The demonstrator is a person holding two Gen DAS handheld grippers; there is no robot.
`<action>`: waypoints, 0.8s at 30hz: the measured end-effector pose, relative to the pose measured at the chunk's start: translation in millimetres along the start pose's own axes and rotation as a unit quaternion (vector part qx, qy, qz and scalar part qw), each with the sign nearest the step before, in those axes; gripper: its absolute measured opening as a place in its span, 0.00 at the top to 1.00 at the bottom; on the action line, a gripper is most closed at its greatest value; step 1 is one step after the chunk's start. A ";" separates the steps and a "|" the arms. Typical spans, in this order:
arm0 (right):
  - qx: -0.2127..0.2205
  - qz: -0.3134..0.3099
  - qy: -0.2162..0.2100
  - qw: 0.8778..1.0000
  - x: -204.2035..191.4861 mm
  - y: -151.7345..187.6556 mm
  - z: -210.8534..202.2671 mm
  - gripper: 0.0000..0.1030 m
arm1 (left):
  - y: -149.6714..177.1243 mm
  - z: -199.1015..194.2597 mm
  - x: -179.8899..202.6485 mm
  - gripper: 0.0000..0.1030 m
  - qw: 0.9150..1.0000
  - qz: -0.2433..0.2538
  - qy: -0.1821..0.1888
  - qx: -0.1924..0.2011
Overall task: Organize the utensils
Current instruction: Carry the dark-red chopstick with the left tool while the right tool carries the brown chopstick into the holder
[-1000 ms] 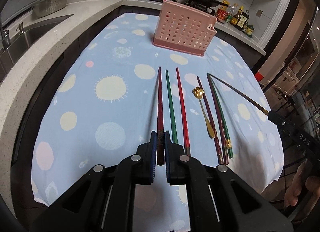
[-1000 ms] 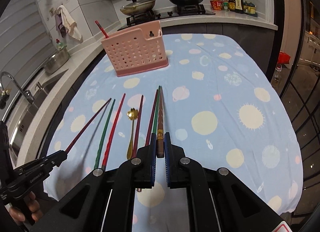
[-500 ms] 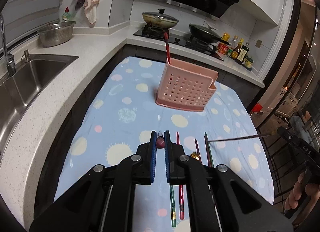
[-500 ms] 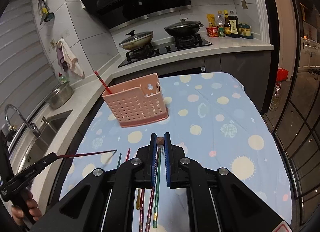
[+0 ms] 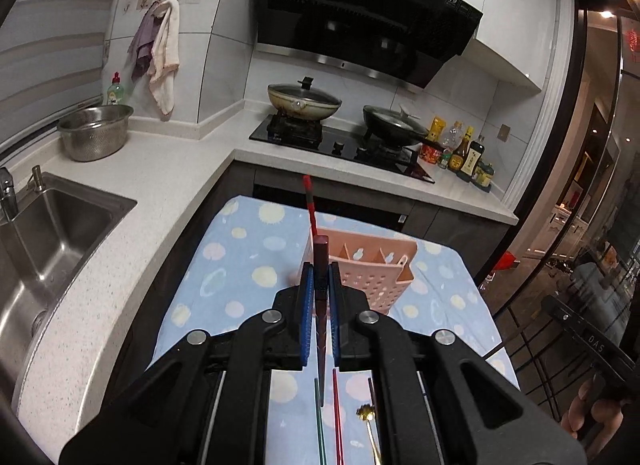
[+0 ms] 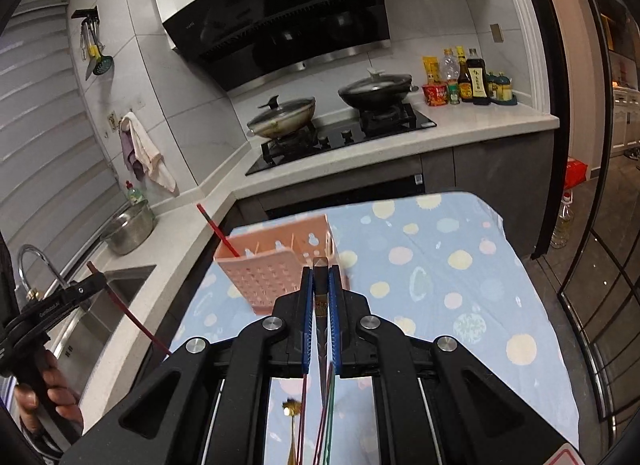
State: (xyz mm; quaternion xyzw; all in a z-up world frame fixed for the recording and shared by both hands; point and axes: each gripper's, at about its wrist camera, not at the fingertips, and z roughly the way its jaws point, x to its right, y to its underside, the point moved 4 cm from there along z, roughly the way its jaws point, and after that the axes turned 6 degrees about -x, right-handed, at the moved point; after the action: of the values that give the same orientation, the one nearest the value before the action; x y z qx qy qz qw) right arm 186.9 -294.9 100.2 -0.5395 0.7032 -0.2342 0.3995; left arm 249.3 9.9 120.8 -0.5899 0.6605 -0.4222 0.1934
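My left gripper (image 5: 320, 277) is shut on a dark red chopstick (image 5: 321, 261), held up above the blue dotted cloth (image 5: 240, 261). My right gripper (image 6: 320, 277) is shut on a dark brown chopstick (image 6: 320, 285), also lifted. The pink perforated utensil basket (image 5: 368, 265) stands just beyond both grippers, with one red chopstick (image 5: 309, 205) leaning in it. The basket also shows in the right wrist view (image 6: 272, 261). Red and green chopsticks (image 5: 328, 417) and a gold spoon (image 5: 370, 421) lie on the cloth below. The left gripper appears at the left of the right wrist view (image 6: 86, 285).
A sink (image 5: 44, 233) and white counter (image 5: 160, 173) lie to the left. A steel bowl (image 5: 96, 131), a stove with two pans (image 5: 304, 101) and sauce bottles (image 5: 464, 149) stand behind. A dark glass door (image 5: 600, 225) is at the right.
Both grippers have lifted their chopsticks off the cloth, tilted upward and moved closer to the pink basket.
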 end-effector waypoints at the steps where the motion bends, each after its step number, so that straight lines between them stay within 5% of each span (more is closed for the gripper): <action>1: 0.005 0.000 -0.004 1.000 -1.6 -7.0 1.7 0.93 | -7.9 -0.9 2.9 0.93 1.000 0.002 0.002 0.008; 13: 0.083 0.005 -0.038 0.996 -25.5 -101.0 21.9 0.93 | -101.8 9.4 24.1 0.93 0.996 0.005 0.022 0.089; 24: 0.084 0.000 -0.043 0.996 -40.7 -139.9 67.5 0.93 | -130.4 59.7 30.9 0.93 0.996 0.004 0.023 0.082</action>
State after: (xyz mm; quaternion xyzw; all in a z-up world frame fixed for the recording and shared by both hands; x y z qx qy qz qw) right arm 325.9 -292.7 180.7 -0.5134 0.6631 -0.2696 0.4732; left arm 367.6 -32.0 196.8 -0.5593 0.6302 -0.4879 0.2279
